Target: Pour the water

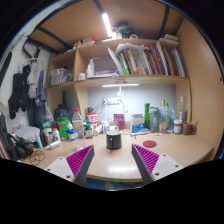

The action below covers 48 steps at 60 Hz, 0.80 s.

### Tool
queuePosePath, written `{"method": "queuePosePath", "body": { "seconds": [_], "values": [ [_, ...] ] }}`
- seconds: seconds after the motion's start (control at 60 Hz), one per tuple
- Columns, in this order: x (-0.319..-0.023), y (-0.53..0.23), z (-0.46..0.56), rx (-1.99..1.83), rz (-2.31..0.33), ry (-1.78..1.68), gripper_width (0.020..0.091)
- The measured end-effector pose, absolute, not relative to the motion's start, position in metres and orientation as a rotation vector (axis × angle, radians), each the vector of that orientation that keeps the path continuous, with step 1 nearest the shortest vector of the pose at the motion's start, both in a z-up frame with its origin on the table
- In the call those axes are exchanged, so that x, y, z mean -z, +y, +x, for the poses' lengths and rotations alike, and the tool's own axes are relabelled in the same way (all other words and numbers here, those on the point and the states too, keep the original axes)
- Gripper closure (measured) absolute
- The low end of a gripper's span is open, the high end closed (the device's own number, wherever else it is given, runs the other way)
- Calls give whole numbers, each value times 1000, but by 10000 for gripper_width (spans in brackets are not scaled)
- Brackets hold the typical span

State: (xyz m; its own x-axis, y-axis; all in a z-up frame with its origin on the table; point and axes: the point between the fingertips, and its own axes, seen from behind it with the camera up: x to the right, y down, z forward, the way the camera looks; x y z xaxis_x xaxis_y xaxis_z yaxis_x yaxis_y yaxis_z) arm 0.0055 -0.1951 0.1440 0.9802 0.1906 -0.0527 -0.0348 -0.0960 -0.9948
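Gripper (112, 163): fingers spread wide apart, nothing between them, held above the near edge of the desk.
Pads (80, 157): magenta, facing each other across the open gap.
Desk (110, 160): light wood, landmark for everything below.
Dark cup (113, 140): stands upright at the desk's middle, just beyond the fingers, apart from both.
Magenta disc (150, 143): lies flat on the desk, right of the dark cup.
Bottles (68, 125): clustered along the desk's back, left of the cup; a green one stands back right.
Bookshelf (120, 78): mounted above the desk, books leaning on it.
Water: cannot tell which vessel holds it.
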Motion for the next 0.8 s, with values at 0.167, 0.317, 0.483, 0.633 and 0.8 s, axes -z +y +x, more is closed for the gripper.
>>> {"method": "queuePosePath", "body": {
  "seconds": [0.167,0.317,0.483,0.633,0.8],
  "values": [
    [-146,-187,13,-137,-1657,-121,264],
    [-144,-182,27,-132,-1663,-95,263],
    [-135,-174,21,-145,-1680,-109,264],
    [-123,-157,-16,-218,-1711,-138,264],
    [-124,-119,-93,-329,-1701,-184,262]
  ]
}}
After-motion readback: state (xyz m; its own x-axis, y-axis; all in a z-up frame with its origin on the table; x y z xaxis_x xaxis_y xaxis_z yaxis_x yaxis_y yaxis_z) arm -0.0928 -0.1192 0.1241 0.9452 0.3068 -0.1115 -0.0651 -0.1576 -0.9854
